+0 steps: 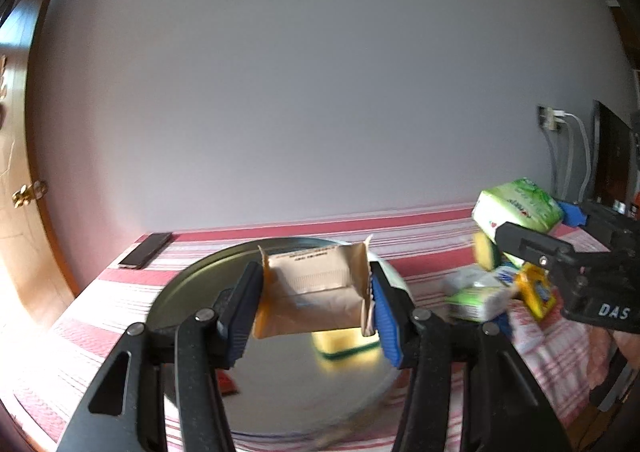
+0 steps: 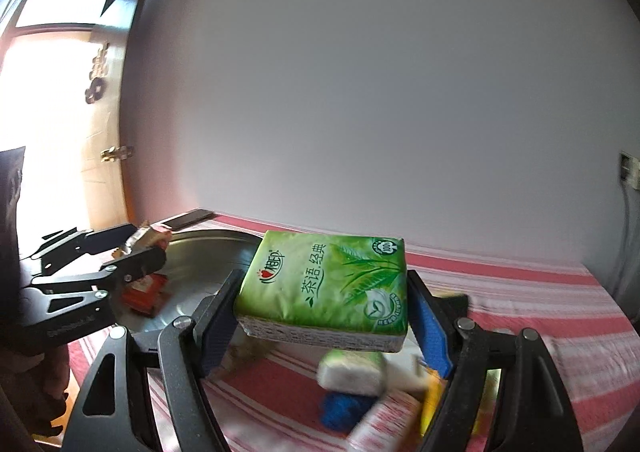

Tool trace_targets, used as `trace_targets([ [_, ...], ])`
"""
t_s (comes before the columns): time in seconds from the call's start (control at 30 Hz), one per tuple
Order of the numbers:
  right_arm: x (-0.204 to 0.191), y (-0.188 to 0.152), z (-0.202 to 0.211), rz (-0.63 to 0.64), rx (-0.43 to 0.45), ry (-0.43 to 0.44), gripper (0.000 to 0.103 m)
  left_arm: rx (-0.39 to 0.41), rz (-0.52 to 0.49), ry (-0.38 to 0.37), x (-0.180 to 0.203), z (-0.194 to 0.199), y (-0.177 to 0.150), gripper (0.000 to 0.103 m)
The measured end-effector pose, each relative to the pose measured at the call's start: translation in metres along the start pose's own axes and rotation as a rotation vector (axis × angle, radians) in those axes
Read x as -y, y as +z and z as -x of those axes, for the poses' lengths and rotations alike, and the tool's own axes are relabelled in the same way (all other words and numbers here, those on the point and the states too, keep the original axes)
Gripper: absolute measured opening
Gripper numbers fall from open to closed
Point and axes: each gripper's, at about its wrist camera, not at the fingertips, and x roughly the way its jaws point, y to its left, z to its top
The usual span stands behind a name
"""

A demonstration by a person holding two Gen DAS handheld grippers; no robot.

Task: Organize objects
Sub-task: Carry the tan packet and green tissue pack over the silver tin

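My left gripper is shut on a tan paper packet and holds it above a round metal tray. A yellow sponge and a small red packet lie in the tray. My right gripper is shut on a green tissue pack and holds it above the striped cloth, right of the tray. The right gripper also shows in the left wrist view, with the tissue pack. The left gripper also shows in the right wrist view.
A pile of loose items lies on the red-striped tablecloth: a small tissue pack, a blue object, a yellow packet. A black phone lies at the table's far left corner. A wall stands behind.
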Motion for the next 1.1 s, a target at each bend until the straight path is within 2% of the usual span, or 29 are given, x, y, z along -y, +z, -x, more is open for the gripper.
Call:
trace_targets([
  [0.2, -0.024, 0.020, -0.047, -0.007, -0.061, 0.093, 0.079, -0.078, 0.035, 0.051, -0.035, -0.025, 0.003, 0.052],
  [0.6, -0.075, 0.027, -0.129, 0.034, -0.230, 0.159, 0.079, -0.196, 0.078, 0.091, -0.076, -0.061, 0.004, 0.052],
  [0.9, -0.095, 0.013, -0.155, 0.062, -0.331, 0.168, 0.079, -0.237, 0.088, 0.106, -0.089, -0.072, 0.000, 0.052],
  [1.1, -0.096, 0.008, -0.160, 0.056, -0.355, 0.170, 0.079, -0.257, 0.085, 0.103, -0.089, -0.081, -0.005, 0.054],
])
